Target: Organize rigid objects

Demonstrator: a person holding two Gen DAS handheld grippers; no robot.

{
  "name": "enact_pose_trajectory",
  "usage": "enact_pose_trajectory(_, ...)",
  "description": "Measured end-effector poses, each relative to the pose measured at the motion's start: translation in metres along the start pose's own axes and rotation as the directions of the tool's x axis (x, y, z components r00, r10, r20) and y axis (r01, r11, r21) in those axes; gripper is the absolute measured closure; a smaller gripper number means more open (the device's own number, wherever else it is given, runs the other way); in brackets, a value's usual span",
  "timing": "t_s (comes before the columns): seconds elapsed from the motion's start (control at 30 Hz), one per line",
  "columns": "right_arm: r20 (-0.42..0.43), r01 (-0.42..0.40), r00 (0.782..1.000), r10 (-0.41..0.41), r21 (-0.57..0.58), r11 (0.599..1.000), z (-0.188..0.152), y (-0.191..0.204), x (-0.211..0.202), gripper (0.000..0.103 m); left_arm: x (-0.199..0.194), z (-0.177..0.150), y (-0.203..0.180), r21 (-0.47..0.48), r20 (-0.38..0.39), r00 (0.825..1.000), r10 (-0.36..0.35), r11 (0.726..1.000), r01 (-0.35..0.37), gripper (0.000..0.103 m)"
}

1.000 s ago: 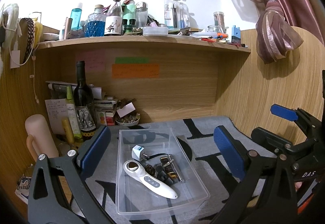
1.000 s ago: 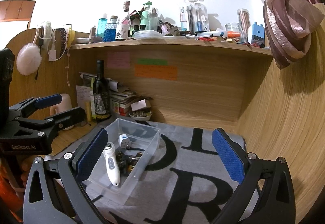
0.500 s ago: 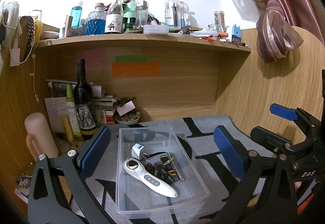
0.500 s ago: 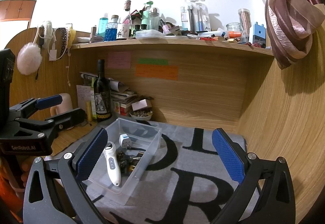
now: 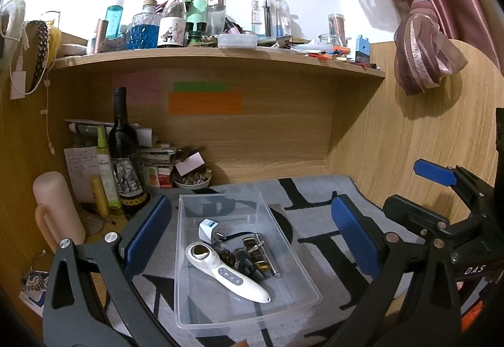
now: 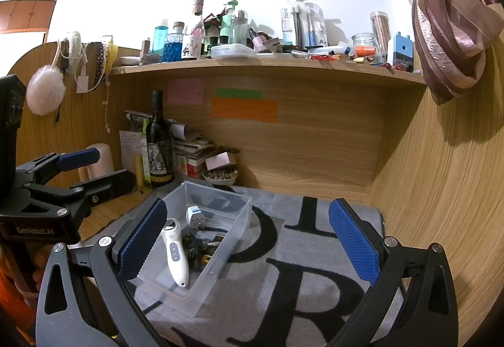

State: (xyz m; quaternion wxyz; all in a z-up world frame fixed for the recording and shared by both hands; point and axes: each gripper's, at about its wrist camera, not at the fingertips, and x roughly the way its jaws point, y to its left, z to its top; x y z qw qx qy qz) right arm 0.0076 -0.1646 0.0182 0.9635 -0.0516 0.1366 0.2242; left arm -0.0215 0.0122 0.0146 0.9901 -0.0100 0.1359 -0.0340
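The clear plastic bin [image 5: 220,312] sits on the counter directly ahead of the left hand-held gripper [image 5: 252,240], the nearer one. The white handheld device [image 5: 226,274] inside lies diagonally. The right hand-held gripper [image 6: 249,246] hovers rightward; both grippers are spread, empty.

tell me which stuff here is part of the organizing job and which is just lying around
Part of the job:
clear bin
white handheld device in the bin
white plug adapter in the bin
small dark metal items in the bin
left gripper and right gripper, both open and empty

Just lying about:
wine bottle
shelf bottles
sticky notes
curtain
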Motion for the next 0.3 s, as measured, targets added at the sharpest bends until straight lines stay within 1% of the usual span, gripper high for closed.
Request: enact_pose_trajectory(0.3, -0.012, 0.004, 1.0, -0.004, 0.006, 1.0, -0.0021, 0.0033, 0.0028, 0.0, 0.0017, 0.0017, -0.0019, -0.008, -0.015, 1.0, -0.01, 1.0, 0.01, 0.0)
